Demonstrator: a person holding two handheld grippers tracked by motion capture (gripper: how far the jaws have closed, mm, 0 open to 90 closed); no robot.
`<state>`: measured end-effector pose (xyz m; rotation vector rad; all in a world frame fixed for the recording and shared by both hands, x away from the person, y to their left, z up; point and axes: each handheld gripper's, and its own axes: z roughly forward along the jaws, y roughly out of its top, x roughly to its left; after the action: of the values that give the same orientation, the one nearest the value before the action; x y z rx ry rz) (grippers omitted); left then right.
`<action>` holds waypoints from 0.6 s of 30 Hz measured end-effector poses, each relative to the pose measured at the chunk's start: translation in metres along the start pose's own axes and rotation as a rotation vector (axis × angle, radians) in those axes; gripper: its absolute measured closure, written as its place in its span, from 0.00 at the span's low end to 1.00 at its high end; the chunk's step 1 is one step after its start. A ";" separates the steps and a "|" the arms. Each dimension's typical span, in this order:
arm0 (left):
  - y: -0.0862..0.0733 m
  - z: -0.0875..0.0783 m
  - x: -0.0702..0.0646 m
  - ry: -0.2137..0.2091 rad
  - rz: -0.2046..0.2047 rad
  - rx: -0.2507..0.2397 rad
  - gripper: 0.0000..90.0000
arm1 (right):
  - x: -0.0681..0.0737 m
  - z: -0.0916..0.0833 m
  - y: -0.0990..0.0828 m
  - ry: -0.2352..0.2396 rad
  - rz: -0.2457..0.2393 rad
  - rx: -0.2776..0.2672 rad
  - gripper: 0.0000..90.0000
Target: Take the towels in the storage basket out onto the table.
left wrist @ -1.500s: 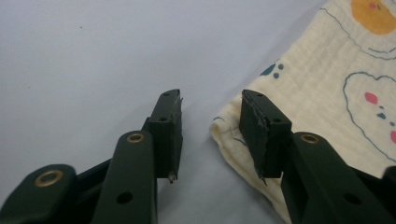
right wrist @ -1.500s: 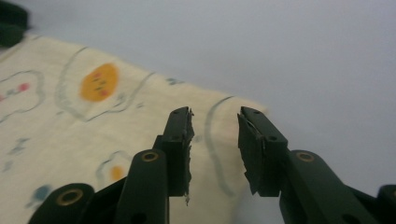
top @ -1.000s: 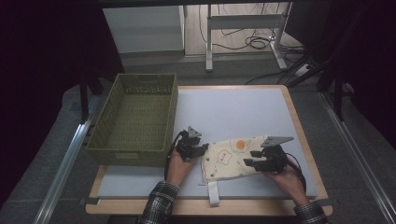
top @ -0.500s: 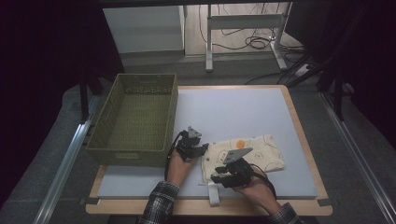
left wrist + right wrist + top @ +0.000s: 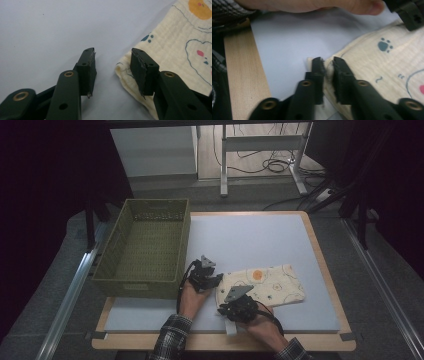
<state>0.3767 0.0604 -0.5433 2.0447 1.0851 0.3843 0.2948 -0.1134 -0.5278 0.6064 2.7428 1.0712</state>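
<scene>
Pale blue counter (image 5: 260, 240), wood-rimmed. Olive woven plastic basket (image 5: 145, 247) far left, empty, for the drop I'd guess. My left tongs (image 5: 112, 66) apart, straddling the cream printed muslin cloth (image 5: 267, 284) corner. Right tongs (image 5: 327, 66), just closing, pinch its near edge. Open counter beyond.

Crinkled soft cotton cloth (image 5: 265, 285) on a smooth matt mat (image 5: 250, 240) over bare wood (image 5: 239, 75)
</scene>
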 end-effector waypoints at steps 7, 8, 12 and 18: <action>0.001 0.000 -0.001 -0.057 -0.031 -0.003 0.87 | -0.003 -0.001 0.000 0.017 0.035 -0.002 0.94; 0.001 0.000 -0.002 -0.056 -0.032 -0.002 0.93 | -0.003 -0.001 0.000 0.017 0.035 -0.001 0.94; 0.004 -0.001 -0.007 -0.036 -0.014 0.010 0.96 | -0.003 -0.006 0.001 0.021 0.033 -0.022 0.94; 0.012 -0.004 -0.010 -0.045 0.007 -0.014 0.96 | -0.007 -0.025 0.003 0.012 0.037 -0.067 0.94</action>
<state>0.3754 0.0500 -0.5306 2.0357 1.0455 0.3472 0.2956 -0.1296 -0.5075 0.6448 2.7038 1.1734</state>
